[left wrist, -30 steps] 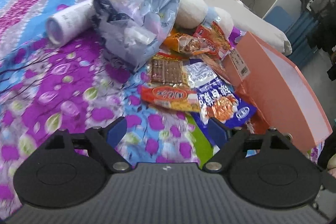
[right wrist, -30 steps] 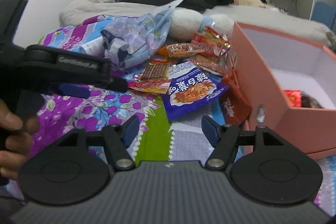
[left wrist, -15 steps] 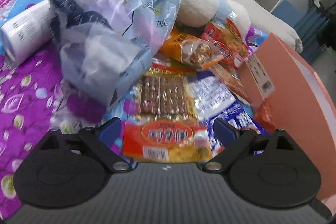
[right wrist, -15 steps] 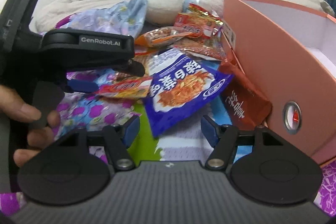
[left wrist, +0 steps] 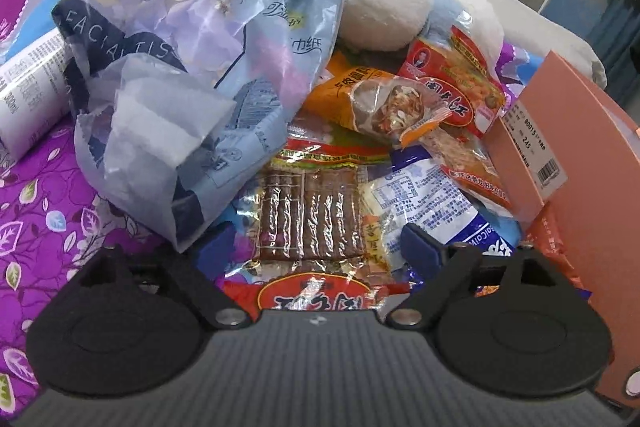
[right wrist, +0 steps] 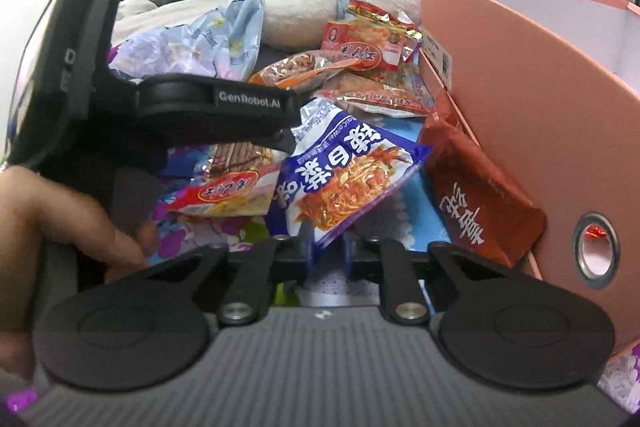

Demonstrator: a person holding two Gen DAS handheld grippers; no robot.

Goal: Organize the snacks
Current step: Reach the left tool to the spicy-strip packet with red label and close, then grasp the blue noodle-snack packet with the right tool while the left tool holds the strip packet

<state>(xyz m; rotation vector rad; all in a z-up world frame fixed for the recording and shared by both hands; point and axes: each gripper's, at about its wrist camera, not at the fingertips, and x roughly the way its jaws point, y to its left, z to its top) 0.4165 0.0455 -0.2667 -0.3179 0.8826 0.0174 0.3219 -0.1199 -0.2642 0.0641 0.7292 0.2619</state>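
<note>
Snack packets lie heaped on a flowered bedspread (left wrist: 48, 211). In the left wrist view my left gripper (left wrist: 318, 247) straddles a clear packet of brown sticks with a red and yellow label (left wrist: 310, 215). Its jaws stand wide and are closing, the pads apart from the packet. In the right wrist view my right gripper (right wrist: 327, 245) is closing on the lower corner of a blue noodle packet (right wrist: 344, 179), which sits pinched between its fingers. A pink box (right wrist: 520, 67) stands open at the right.
A dark red packet (right wrist: 476, 203) leans on the box wall. Orange (left wrist: 360, 95) and red (left wrist: 452, 83) packets lie further back. A blue tissue bag (left wrist: 200, 67), a white bottle (left wrist: 28, 87) and a white plush (left wrist: 380, 7) crowd the left and rear. A hand (right wrist: 60, 219) holds the left gripper.
Both grippers moved forward and down into the pile. The right jaws went from wide apart to pinched on the blue packet's corner. The left gripper now straddles the stick packet.
</note>
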